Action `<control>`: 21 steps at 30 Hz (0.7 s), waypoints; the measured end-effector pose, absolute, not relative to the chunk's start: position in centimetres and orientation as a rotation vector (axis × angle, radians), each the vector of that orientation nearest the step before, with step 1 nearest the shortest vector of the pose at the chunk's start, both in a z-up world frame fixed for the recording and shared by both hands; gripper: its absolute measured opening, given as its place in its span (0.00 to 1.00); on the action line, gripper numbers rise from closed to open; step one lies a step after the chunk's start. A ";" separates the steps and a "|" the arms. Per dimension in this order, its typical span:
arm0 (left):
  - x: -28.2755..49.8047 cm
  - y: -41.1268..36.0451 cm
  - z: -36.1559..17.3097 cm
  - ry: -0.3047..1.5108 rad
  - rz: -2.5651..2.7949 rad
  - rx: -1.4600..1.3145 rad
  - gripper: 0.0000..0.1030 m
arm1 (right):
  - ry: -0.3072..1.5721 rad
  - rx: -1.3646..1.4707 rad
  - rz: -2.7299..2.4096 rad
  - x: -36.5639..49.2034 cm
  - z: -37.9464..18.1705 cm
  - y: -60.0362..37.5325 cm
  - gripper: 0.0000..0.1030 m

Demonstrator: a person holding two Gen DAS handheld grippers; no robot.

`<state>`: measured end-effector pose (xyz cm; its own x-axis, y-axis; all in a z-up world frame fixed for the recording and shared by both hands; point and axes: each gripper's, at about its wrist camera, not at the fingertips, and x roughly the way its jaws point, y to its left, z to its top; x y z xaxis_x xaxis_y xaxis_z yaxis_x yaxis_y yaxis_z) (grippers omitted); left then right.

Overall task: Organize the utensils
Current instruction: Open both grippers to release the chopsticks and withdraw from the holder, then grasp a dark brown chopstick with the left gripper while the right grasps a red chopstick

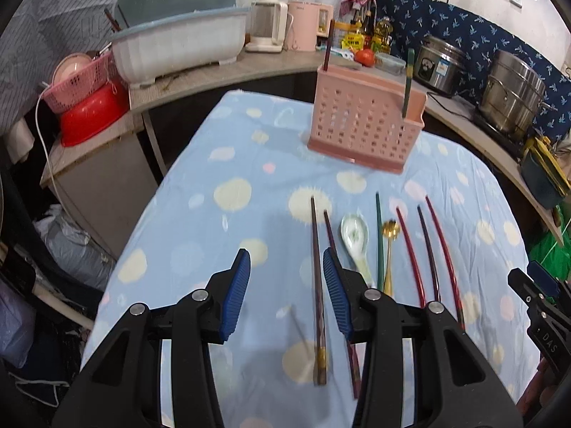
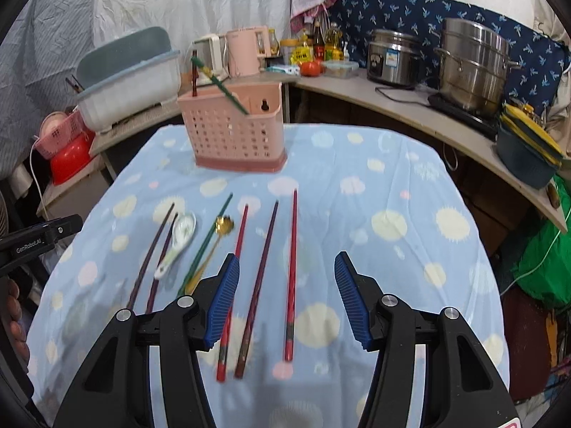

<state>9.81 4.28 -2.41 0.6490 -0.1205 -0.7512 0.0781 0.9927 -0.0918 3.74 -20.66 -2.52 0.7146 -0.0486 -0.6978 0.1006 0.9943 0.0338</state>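
Both grippers hang part-open and empty over the bench: the left gripper (image 1: 287,294) straddles a brown chopstick (image 1: 317,292) lying lengthwise between its jaws, the right gripper (image 2: 287,297) likewise straddles a red chopstick (image 2: 291,274), with the pink holder (image 2: 235,132) standing well ahead.

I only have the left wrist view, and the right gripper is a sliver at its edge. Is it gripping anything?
Observer: No. The right gripper is open with nothing gripped. A red chopstick and a dark chopstick lie on the cloth, seen between its fingers.
Operator: The green chopstick in the holder looks upright to me. Is it?
Observer: Not from the right wrist view. There the green chopstick leans diagonally across the pink holder.
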 end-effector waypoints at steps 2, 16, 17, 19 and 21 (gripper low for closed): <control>8.9 4.2 -3.4 0.873 -0.113 -0.037 0.39 | 0.792 0.079 -0.084 3.1 -3.4 -20.7 0.53; 5.3 2.3 -8.6 0.977 -0.156 0.011 0.39 | 0.901 0.106 -0.107 2.2 -8.7 -21.0 0.42; 5.2 2.2 -8.8 0.980 -0.160 0.012 0.39 | 0.906 0.105 -0.106 2.4 -9.0 -20.9 0.41; 5.3 2.1 -9.0 0.985 -0.159 0.011 0.39 | 0.914 0.105 -0.104 2.7 -9.4 -20.9 0.39; 5.4 2.2 -9.2 0.992 -0.163 0.001 0.39 | 0.920 0.103 -0.103 3.1 -9.8 -20.7 0.37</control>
<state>5.40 2.15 -9.25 0.5357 -0.1360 -0.8334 0.1372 0.9878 -0.0730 3.15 -20.75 -9.77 0.6013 -0.0445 -0.7978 0.1324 0.9902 0.0445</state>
